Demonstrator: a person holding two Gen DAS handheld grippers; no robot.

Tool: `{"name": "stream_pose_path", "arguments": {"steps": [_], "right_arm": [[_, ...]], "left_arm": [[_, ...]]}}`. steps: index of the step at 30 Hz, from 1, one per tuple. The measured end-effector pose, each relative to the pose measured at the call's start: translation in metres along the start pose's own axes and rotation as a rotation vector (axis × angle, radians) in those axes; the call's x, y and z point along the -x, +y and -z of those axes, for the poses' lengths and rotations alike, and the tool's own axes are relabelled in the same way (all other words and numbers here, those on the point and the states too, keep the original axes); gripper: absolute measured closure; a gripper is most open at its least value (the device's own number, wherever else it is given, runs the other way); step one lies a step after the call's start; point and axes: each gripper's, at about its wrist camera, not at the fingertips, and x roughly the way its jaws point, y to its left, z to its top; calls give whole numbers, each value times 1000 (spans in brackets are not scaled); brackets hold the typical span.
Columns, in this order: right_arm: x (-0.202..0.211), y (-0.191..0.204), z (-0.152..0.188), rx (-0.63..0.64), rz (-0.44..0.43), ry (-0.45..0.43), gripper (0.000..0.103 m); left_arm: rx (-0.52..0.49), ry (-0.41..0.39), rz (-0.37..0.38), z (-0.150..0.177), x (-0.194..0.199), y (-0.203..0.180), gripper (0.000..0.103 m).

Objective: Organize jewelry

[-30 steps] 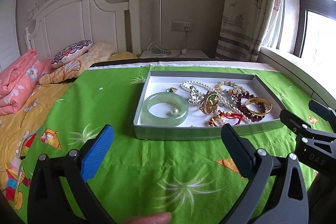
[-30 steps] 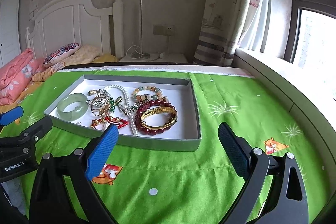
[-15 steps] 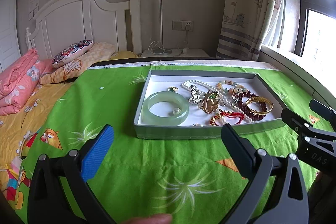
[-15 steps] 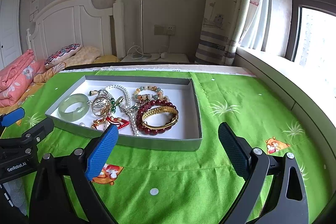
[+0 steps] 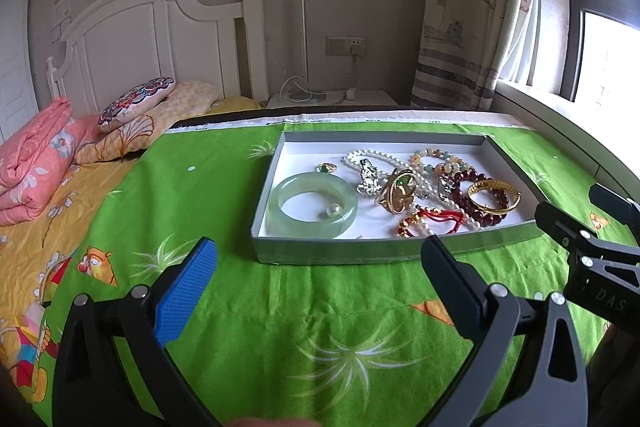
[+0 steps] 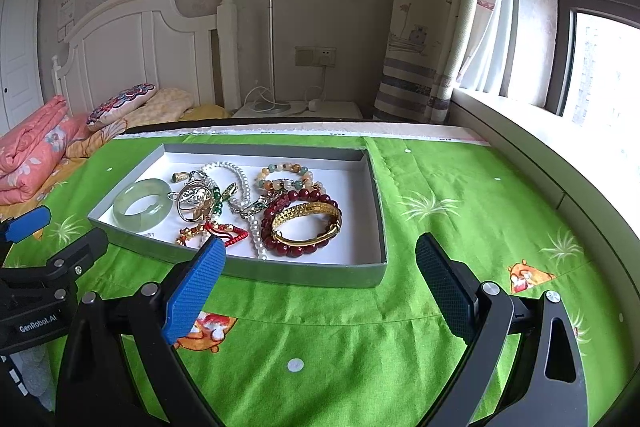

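Note:
A shallow grey tray (image 5: 332,253) (image 6: 320,273) with a white floor lies on the green cloth. In it lie a pale green jade bangle (image 5: 313,205) (image 6: 141,204), a gold bangle (image 5: 494,195) (image 6: 306,223) on dark red beads (image 6: 298,245), a pearl string (image 5: 374,159), a red cord bracelet (image 5: 434,217) and several tangled pieces. My left gripper (image 5: 318,283) hovers open in front of the tray's near wall. My right gripper (image 6: 320,279) is open too, near the tray's front right corner. Nothing is between either pair of fingers.
The green printed cloth (image 5: 280,319) covers a bed. Pink folded quilts (image 5: 32,167) and pillows (image 5: 136,105) lie at the left by a white headboard (image 5: 160,39). A window sill (image 6: 540,147) and curtain (image 6: 432,27) run along the right. Each gripper shows at the other view's edge.
Both views have shifted only slightly; the tray sits a touch higher in the frames. Both grippers stay open and hold nothing.

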Motion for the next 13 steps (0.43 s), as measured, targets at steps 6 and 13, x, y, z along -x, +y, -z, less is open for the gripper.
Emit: {"name": "stream_pose_path", "arguments": {"steps": [6, 13], "right_arm": [[0, 0, 1, -8, -17, 4, 11], [-31, 10, 16, 61, -84, 327, 11]], "left_arm": [[14, -21, 12, 3, 6, 4, 2], [-12, 205, 61, 17, -9, 2, 2]]}}
